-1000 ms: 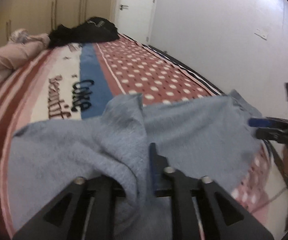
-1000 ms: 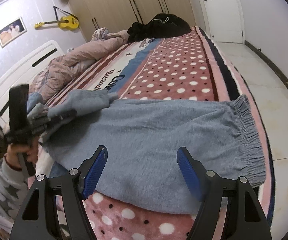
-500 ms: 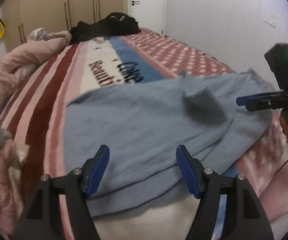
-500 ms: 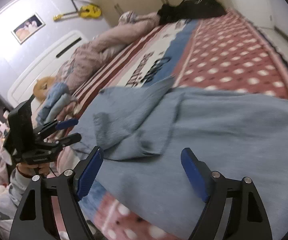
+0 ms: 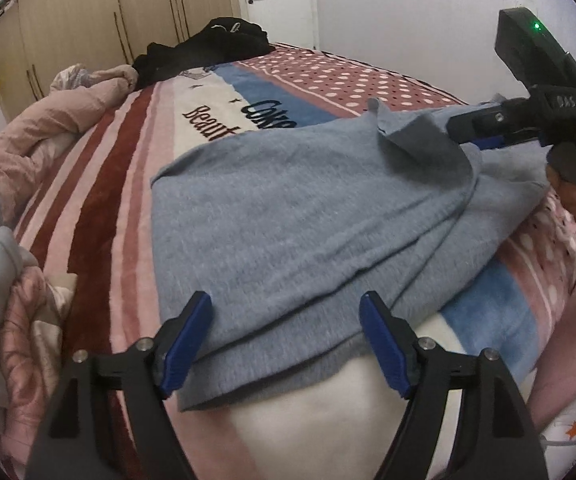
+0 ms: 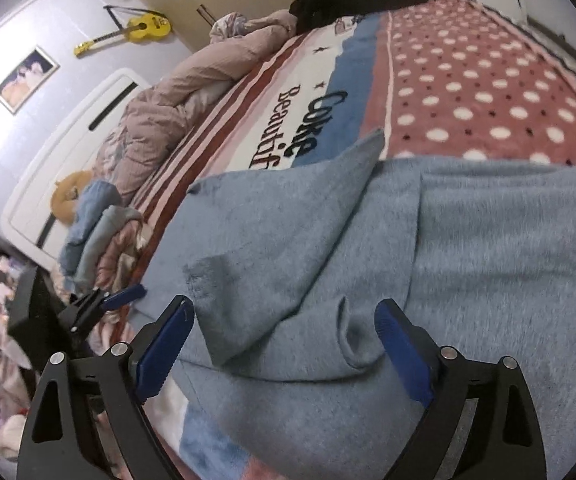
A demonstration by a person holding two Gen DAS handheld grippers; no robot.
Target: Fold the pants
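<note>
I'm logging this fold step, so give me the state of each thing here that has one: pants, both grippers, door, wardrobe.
Pants: folded over in layers on the bed, one corner flap turned up, held by neither gripper.
Left gripper: open, jaws just opening, cloth beneath, not gripped.
Right gripper: open, jaws just opening, fold between pads, not pinched.
Door: shut.
Wardrobe doors: shut.

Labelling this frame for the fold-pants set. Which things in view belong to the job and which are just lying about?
In the job:
- grey-blue pants, one part folded over, spread on the blanket
- left gripper, open, empty
- right gripper, open, empty

Lying about:
- patterned blanket, only the work surface
- pink duvet
- black clothes pile
- yellow guitar on the wall
- stacked folded clothes
</note>
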